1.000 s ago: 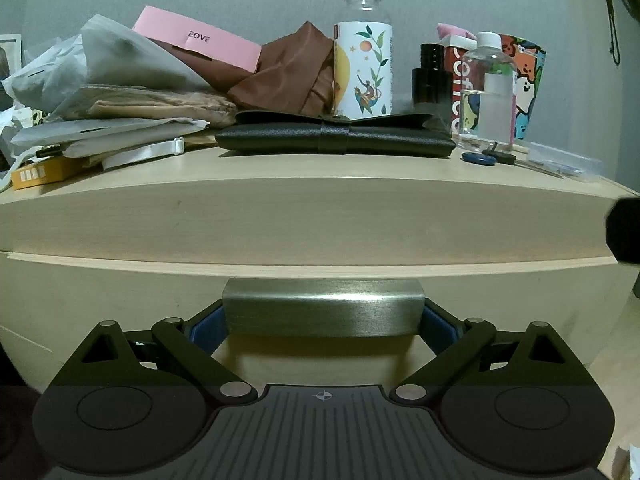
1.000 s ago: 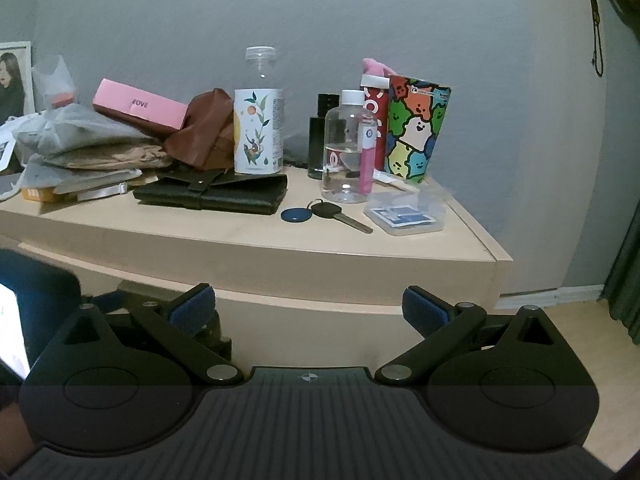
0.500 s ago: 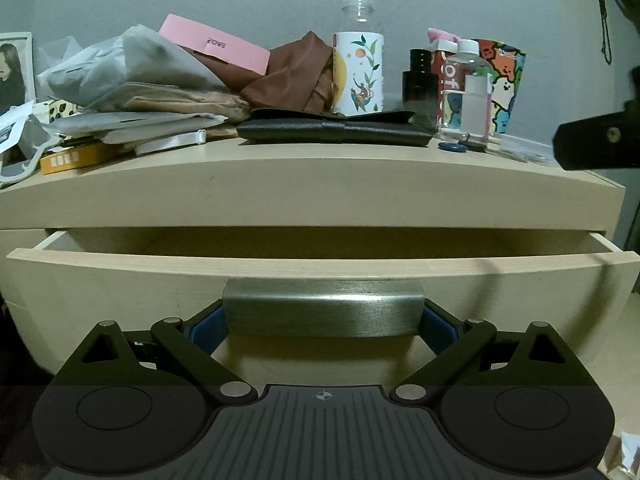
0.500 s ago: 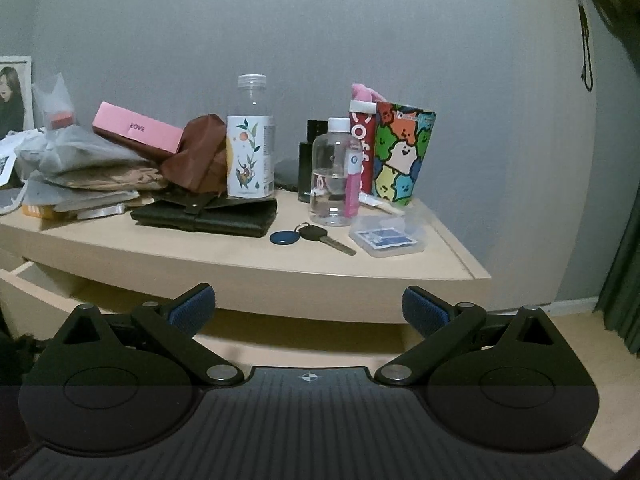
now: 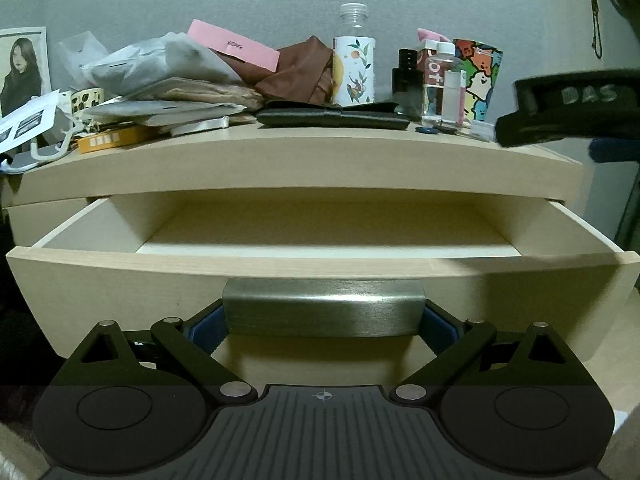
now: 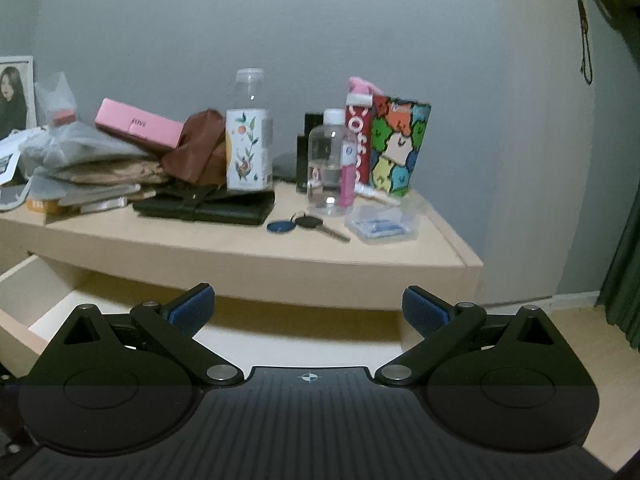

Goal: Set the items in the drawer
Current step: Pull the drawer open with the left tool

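Your left tool is clamped on the metal handle of the drawer, which stands pulled out toward you; the part of its floor that shows is bare. Your right tool is spread wide and holds nothing, hovering over the drawer's right end. The items lie on the table above and beyond it: key and blue fob nearest, the key's long axis running near-right to far-left; the clear plastic case just right of them; the black wallet to the left, long axis left-right. The right tool is the free one and the nearer.
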`<state>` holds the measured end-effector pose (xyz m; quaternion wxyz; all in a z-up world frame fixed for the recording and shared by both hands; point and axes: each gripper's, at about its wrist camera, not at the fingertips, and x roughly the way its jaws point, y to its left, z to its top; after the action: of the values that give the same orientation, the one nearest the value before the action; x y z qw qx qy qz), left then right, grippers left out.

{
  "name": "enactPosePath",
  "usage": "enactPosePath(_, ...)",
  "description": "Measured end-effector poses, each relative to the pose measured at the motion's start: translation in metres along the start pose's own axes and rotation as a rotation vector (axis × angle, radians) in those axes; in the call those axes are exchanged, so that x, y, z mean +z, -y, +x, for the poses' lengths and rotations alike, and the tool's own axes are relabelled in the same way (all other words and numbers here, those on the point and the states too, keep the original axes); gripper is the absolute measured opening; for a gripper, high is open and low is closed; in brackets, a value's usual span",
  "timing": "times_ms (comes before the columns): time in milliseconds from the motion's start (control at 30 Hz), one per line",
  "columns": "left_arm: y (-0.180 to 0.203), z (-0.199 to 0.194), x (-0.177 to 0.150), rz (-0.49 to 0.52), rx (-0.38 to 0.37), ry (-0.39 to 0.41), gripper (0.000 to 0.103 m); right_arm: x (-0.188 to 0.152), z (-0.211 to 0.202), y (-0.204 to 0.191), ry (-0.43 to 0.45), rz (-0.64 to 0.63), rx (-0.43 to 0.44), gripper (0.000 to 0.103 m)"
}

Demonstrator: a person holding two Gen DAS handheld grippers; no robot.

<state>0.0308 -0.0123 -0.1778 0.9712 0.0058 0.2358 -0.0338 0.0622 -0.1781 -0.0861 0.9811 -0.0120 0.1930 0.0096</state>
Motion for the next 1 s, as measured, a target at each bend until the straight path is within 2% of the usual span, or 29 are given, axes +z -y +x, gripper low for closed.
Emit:
enactPosePath(200,-0.002,-0.027,-0.012,0.003,-0.003,-0.022,0.098,-0.011,0.0,-0.007,-0.103,0.022,0.048,0.103)
enactPosePath(433,-0.005,-0.057,-0.024,0.006,-0.018,-0.062,0.098,-0.022,-0.01,-0.019,-0.17,-0.002,0.081,0.103)
enactPosePath(533,-0.008,-0.06,-0.022,0.001,-0.036,-0.084,0.097,-0.023,-0.015,-0.021,-0.178,-0.004,0.087,0.103)
enactPosePath(800,-0.006,-0.062,-0.026,0.008,-0.028,-0.07,0.098,-0.025,-0.02,-0.021,-0.178,0.004,0.086,0.103)
enactPosePath(1000,-0.008,-0.063,-0.023,0.005,-0.035,-0.09,0.101,-0.027,-0.019,-0.024,-0.167,-0.016,0.092,0.103)
